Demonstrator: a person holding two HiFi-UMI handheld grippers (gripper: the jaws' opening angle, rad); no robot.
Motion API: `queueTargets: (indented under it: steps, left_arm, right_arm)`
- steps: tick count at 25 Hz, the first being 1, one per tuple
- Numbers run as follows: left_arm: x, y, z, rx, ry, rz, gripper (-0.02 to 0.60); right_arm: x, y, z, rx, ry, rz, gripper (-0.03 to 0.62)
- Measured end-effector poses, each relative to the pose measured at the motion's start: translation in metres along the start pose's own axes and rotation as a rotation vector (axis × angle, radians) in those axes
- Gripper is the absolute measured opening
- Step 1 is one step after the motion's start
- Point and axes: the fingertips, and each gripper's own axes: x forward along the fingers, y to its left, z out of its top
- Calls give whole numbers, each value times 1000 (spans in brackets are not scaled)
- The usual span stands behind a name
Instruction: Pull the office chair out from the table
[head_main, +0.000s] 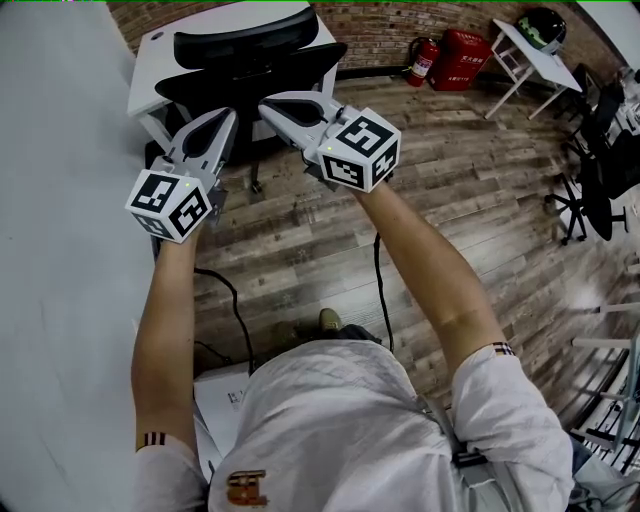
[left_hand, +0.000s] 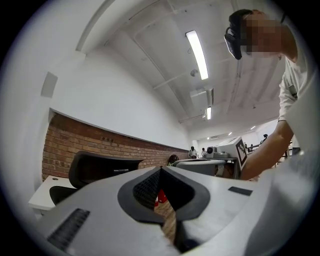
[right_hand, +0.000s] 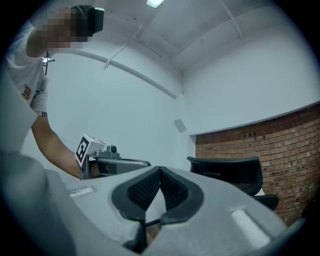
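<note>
The black office chair (head_main: 245, 48) stands pushed in at the white table (head_main: 150, 85) at the top of the head view. My left gripper (head_main: 225, 118) and right gripper (head_main: 268, 108) hover side by side just in front of the chair's back, not touching it. Both are shut with nothing between the pads. In the left gripper view the chair's backrest (left_hand: 100, 167) shows to the left beyond the closed left gripper (left_hand: 161, 170). The right gripper view has the chair (right_hand: 230, 172) to the right of the closed right gripper (right_hand: 160, 170).
A white wall (head_main: 60, 200) runs along the left. Wooden floor lies below, with a black cable (head_main: 235, 310) and papers (head_main: 225, 395) near the person's feet. A fire extinguisher (head_main: 422, 60), a red box (head_main: 462, 58), another white table (head_main: 540, 55) and black chairs (head_main: 600, 170) stand at the right.
</note>
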Motion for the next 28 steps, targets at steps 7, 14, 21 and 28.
queueTargets:
  steps: [7, 14, 21, 28]
  left_arm:
    - [-14, 26, -3, 66, 40, -8, 0]
    - [-22, 63, -11, 185, 118, -33, 0]
    - [-7, 96, -29, 264, 199, -32, 2]
    - [20, 141, -56, 312, 296, 29, 5]
  right_arm:
    - [15, -2, -3, -42, 42, -34, 2]
    - [21, -22, -11, -108, 122, -104, 2]
    - [30, -59, -27, -190, 211, -123, 2]
    - [32, -114, -54, -259, 286, -94, 34]
